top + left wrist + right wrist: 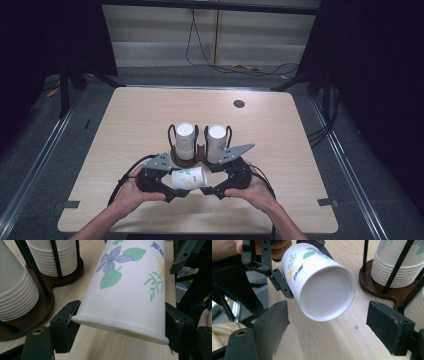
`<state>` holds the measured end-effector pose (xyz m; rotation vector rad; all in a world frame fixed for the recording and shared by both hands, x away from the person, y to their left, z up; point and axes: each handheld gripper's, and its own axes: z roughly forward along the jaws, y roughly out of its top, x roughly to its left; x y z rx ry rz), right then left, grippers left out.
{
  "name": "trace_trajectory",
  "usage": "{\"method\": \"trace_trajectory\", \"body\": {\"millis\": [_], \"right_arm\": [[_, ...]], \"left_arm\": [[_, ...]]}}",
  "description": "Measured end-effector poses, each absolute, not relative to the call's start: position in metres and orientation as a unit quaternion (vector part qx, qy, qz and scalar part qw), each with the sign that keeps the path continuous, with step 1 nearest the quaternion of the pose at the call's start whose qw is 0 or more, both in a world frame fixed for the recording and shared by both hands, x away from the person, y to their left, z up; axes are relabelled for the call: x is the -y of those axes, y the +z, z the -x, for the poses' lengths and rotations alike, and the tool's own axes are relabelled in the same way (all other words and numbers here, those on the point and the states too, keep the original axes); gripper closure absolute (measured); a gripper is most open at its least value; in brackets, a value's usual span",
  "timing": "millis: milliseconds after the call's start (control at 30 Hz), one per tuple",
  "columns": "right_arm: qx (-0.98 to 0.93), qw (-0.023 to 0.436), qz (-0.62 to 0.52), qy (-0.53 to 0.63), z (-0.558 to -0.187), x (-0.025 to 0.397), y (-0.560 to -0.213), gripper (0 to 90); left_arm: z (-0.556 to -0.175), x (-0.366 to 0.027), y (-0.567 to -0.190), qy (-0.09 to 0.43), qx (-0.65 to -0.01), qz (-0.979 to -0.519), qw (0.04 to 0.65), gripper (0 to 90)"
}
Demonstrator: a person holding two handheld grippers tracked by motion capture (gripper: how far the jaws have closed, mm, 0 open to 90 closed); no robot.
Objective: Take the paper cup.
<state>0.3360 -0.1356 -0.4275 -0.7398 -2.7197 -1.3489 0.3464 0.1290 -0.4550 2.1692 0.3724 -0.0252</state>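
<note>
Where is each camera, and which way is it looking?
High view: above the table, looking forward and down; both hands and forearms show.
Left gripper view: on the left gripper, looking along its jaws clamping the flowered cup at its rim.
Right gripper view: on the right gripper, facing the cup's base between open jaws; the other hand shows.
Shared: all three show the cup and the cup holder.

**A recording lab**

A lone wooden tabletop (150,115) stands on grey carpet (45,150), hemmed in by black curtains (380,75). Cables (200,55) trail along the far wall, and metal rails (30,175) flank both sides.
</note>
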Motion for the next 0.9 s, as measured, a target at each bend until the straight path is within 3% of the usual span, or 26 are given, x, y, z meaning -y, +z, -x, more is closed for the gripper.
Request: {"method": "trace_trajectory", "body": {"millis": [567,900], "right_arm": [[0.932,0.001,0.170,-0.321,-0.340,0.112,-0.430,21.6],[0.944,0.003,0.148,-0.295,-0.345,0.102,-0.430,22.7]], "left_arm": [[-0.344,-0.116,-0.459,-0.012,-0.119,-0.912,0.393,24.5],[-0.344,-0.114,-0.461,-0.012,-0.118,-0.913,0.391,24.5]]}}
